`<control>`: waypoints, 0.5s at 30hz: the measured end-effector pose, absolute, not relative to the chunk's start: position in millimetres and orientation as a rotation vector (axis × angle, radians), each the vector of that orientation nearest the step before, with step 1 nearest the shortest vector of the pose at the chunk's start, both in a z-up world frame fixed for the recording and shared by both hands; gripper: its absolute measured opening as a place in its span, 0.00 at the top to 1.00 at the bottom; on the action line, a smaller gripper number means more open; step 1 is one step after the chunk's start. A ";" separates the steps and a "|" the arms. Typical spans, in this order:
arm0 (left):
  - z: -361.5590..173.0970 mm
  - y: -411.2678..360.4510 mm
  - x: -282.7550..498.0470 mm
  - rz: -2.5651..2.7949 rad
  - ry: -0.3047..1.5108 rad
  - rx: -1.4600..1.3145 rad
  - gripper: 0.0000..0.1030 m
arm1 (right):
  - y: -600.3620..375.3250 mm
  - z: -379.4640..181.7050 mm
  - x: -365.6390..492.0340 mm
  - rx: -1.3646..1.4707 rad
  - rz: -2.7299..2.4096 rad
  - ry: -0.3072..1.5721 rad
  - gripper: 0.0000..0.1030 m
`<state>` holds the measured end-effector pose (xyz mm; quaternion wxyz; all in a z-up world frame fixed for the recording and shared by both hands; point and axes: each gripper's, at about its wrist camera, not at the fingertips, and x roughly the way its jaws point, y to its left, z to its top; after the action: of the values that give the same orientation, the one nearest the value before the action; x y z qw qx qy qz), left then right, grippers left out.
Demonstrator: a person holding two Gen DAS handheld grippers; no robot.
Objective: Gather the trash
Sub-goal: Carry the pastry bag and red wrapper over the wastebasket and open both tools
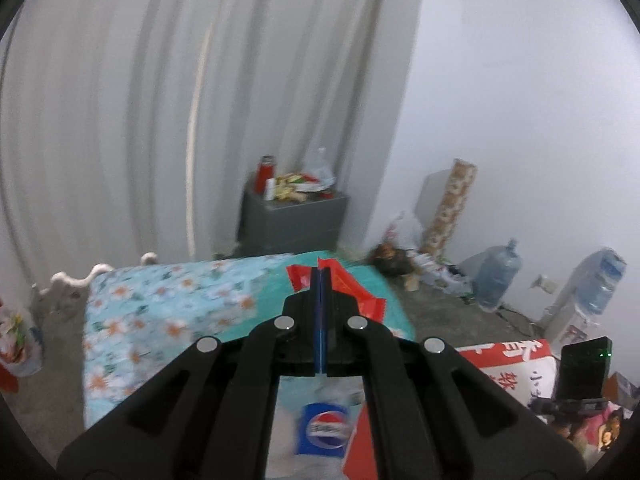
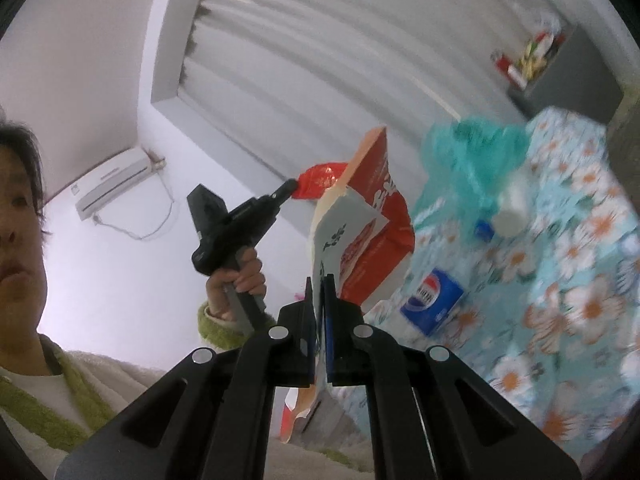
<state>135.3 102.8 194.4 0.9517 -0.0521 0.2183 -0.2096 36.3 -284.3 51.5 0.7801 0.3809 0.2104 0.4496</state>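
Left wrist view, left to right. Striped bag [image 1: 16,336] at the far left edge, on the floor. Grey curtain [image 1: 160,100] fills the upper left. Bed [image 1: 160,312] with a teal flowered cover runs across the lower left and centre. Left gripper [image 1: 321,276] at centre, jaws clamped on a red wrapper [image 1: 360,292] that sticks out to both sides of the tips. Pepsi pack [image 1: 326,428] shows below, between the gripper's arms, blurred. Grey cabinet [image 1: 294,220] behind, at frame centre, with a red flask [image 1: 265,170] and clutter on top. Two water jugs [image 1: 496,276] stand on the floor at the right, against the wall.

Right wrist view, left to right. Person at the left edge; a hand [image 2: 238,280] at centre left holds the left gripper [image 2: 290,188], its tip shut on the red wrapper [image 2: 320,178], raised above the bed. Right gripper [image 2: 319,284] at lower centre, jaws pinched on the edge of a red and white bag [image 2: 372,232], which stands open just right of the wrapper. Pepsi pack [image 2: 434,300] lies on the bed [image 2: 560,280] at lower right; teal plastic [image 2: 472,152] above it, blurred.
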 end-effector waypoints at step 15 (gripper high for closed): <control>206.1 -124.9 150.8 -0.730 0.419 0.057 1.00 | -409.6 32.9 -13.9 0.937 0.588 0.212 0.96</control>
<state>150.8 -124.9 206.1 0.9124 0.0276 0.2034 -0.3542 -13.9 -409.6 32.9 0.8456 0.4441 0.1003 0.2786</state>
